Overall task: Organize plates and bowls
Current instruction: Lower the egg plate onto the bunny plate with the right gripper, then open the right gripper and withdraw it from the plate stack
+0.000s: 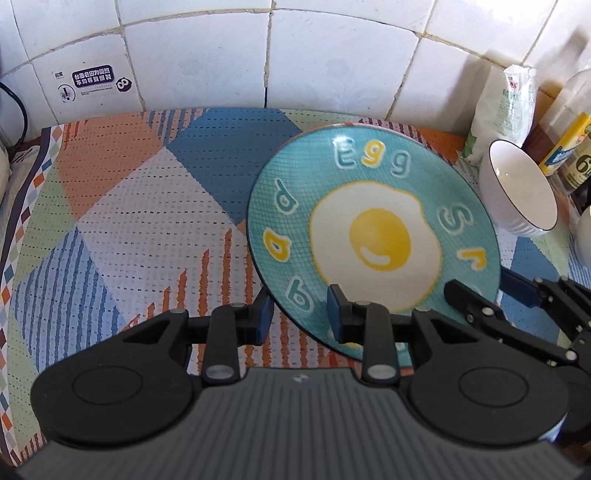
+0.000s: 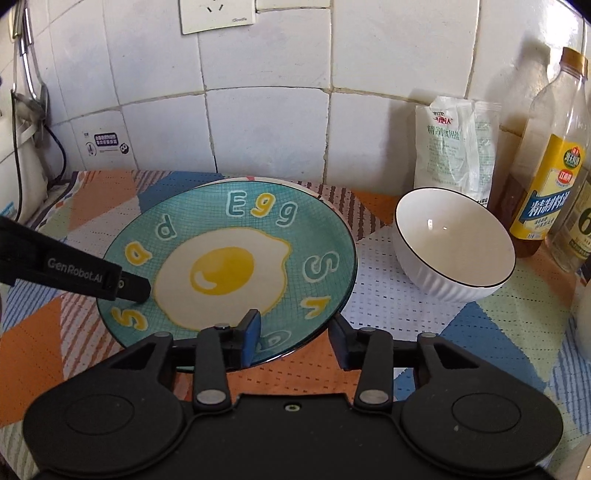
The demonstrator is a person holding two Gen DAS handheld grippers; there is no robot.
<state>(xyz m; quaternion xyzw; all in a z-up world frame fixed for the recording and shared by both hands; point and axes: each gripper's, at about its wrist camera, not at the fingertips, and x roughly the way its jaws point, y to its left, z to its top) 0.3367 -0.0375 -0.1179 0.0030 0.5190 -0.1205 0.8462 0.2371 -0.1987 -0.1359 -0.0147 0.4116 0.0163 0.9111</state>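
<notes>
A teal plate (image 1: pixel 373 236) with a fried-egg picture and letters is tilted above the patterned mat. My left gripper (image 1: pixel 299 314) straddles its near-left rim, jaws apart, one finger under and one over the plate. My right gripper (image 2: pixel 293 338) straddles the plate's (image 2: pixel 229 266) near-right rim the same way, jaws apart. The left gripper's finger (image 2: pixel 125 286) shows over the plate's left side in the right wrist view. The right gripper (image 1: pixel 517 295) shows at the plate's right edge in the left wrist view. A white ribbed bowl (image 2: pixel 454 243) stands right of the plate, also visible in the left wrist view (image 1: pixel 521 192).
A colourful patterned mat (image 1: pixel 122 221) covers the counter against a white tiled wall. A white salt bag (image 2: pixel 458 151) and oil bottles (image 2: pixel 550 162) stand at the back right. A cable and a white appliance (image 2: pixel 22 177) are at the left. A wall socket (image 2: pixel 218 14) is above.
</notes>
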